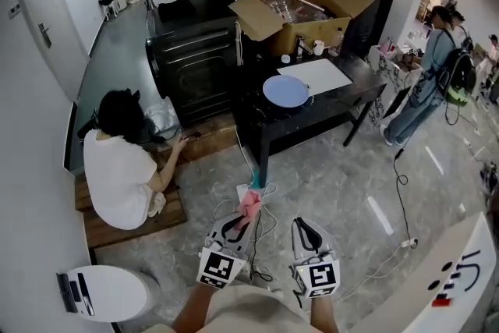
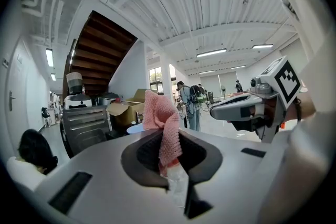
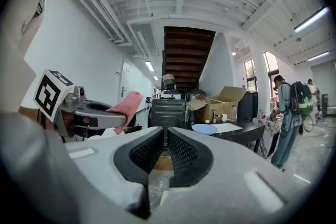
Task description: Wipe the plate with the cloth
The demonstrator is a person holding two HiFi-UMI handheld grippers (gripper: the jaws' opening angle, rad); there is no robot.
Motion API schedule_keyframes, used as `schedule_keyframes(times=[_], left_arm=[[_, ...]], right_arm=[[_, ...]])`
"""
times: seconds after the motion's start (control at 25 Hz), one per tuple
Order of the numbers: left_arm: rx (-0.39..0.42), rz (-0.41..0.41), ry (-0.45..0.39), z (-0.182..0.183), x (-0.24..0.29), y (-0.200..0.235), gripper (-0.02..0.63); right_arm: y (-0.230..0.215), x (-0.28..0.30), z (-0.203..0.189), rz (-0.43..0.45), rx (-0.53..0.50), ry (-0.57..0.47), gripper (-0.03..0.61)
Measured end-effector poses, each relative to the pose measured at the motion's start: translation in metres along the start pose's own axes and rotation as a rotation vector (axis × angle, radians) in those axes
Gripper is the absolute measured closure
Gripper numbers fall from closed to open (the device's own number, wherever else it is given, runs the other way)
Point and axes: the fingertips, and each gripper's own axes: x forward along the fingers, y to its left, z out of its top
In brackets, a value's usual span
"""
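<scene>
At the bottom centre of the head view, the left gripper (image 2: 170, 157) has its jaws clamped on a pink cloth (image 2: 161, 122), which stands up out of them in a bunch. Just to its right, the right gripper (image 3: 165, 145) has its jaws pressed together with nothing between them. Both hang over grey floor (image 1: 327, 164), where loose cables (image 1: 265, 234) run under them. At the left, a person in a white shirt (image 1: 117, 171) sits on a low wooden platform (image 1: 129, 228), off to the side. Open floor lies between the grippers and the black table (image 1: 357, 86) at upper centre. The blue plate (image 1: 286, 90) lies on that table toward its front left, well apart from the cloth and just beside a white sheet (image 1: 316, 76). An open cardboard box (image 1: 300, 12) stands behind them. Near the right edge, a standing person with a backpack (image 1: 433, 74) is by the table's far end.
</scene>
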Motion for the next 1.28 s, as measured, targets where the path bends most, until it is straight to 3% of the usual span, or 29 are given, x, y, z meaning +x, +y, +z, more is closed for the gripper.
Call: schedule_keyframes(times=[0.56,1.28], left_arm=[[-0.023,-0.095,-0.008,-0.007,0.042,0.074,0.58],[-0.014,-0.107,-0.02,0.0,0.096,0.093,0.58]], right_arm=[[0.007,0.084,0.009,-0.083,0.01,0.044,0.552],[-0.035,0.126,0.009,-0.096,0.035,0.024,0.552]])
